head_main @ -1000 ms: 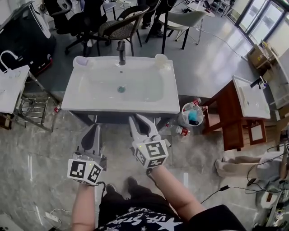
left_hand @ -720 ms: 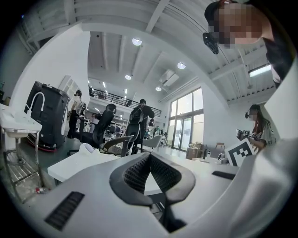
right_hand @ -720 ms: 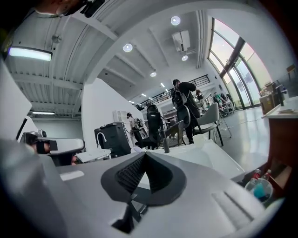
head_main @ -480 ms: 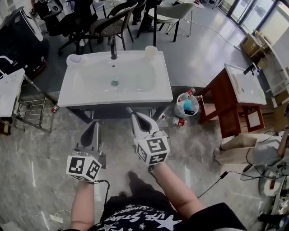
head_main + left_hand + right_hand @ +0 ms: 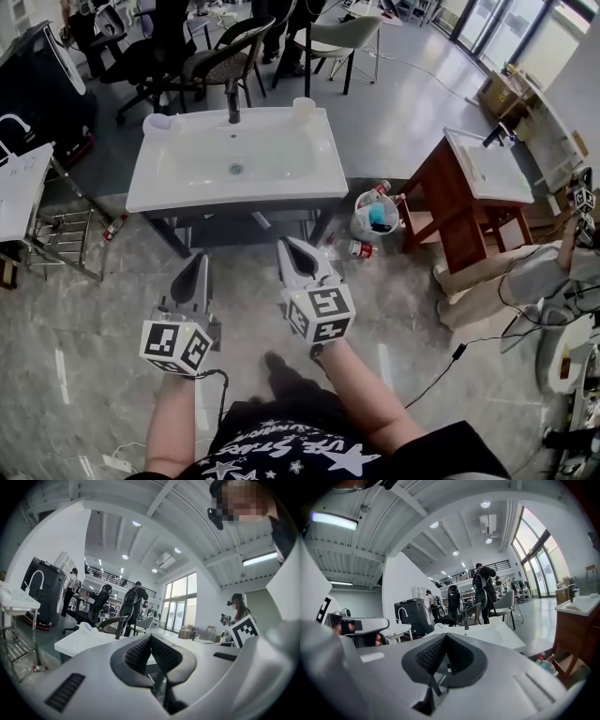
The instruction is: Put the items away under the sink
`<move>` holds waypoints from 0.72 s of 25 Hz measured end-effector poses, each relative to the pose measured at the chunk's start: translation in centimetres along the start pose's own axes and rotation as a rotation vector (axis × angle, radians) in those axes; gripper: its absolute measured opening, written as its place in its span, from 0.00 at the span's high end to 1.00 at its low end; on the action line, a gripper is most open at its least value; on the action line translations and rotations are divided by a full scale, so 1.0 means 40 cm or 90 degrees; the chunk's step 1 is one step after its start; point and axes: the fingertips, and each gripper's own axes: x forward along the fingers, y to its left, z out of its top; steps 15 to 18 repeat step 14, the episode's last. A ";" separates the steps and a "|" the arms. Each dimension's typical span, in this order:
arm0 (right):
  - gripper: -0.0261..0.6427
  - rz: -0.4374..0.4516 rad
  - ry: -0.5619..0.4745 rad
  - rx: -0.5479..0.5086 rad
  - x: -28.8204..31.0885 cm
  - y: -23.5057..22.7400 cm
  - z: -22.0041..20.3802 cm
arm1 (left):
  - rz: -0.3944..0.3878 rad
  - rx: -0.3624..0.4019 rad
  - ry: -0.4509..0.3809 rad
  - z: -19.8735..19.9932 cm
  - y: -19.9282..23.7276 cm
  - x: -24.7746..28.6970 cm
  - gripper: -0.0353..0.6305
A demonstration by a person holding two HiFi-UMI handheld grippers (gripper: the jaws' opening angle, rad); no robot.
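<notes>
A white sink (image 5: 187, 192) with a dark tap (image 5: 232, 101) stands on a dark frame ahead of me; the space under it is in shadow. To its right, on the floor, sits a clear bag of bottles (image 5: 374, 217), with a loose red-capped bottle (image 5: 356, 248) beside it. Another small bottle (image 5: 114, 228) lies by the sink's left leg. My left gripper (image 5: 199, 261) and right gripper (image 5: 289, 246) are held low in front of the sink, short of it. Each is shut and holds nothing, as the left gripper (image 5: 151, 637) and right gripper (image 5: 445, 635) views confirm.
A wooden stand with a white basin (image 5: 480, 183) is at the right, and a second white basin (image 5: 19, 183) over a metal rack (image 5: 66, 234) at the left. Two cups (image 5: 159, 122) sit on the sink's back corners. Chairs (image 5: 234, 56) stand behind. A black cable (image 5: 441, 370) crosses the floor.
The sink now looks slightly farther and smaller, as if I have backed away a little. Both grippers stay shut and keep about the same place in view.
</notes>
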 end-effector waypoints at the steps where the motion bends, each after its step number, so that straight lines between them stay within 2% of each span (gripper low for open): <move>1: 0.96 -0.002 -0.002 0.002 -0.017 0.008 0.001 | -0.003 0.000 -0.004 0.000 -0.005 -0.016 0.93; 14: 0.96 0.017 -0.012 -0.017 -0.177 0.179 -0.028 | -0.011 -0.012 -0.019 -0.010 -0.046 -0.240 0.93; 18: 0.96 0.017 -0.012 -0.017 -0.177 0.179 -0.028 | -0.011 -0.012 -0.019 -0.010 -0.046 -0.240 0.93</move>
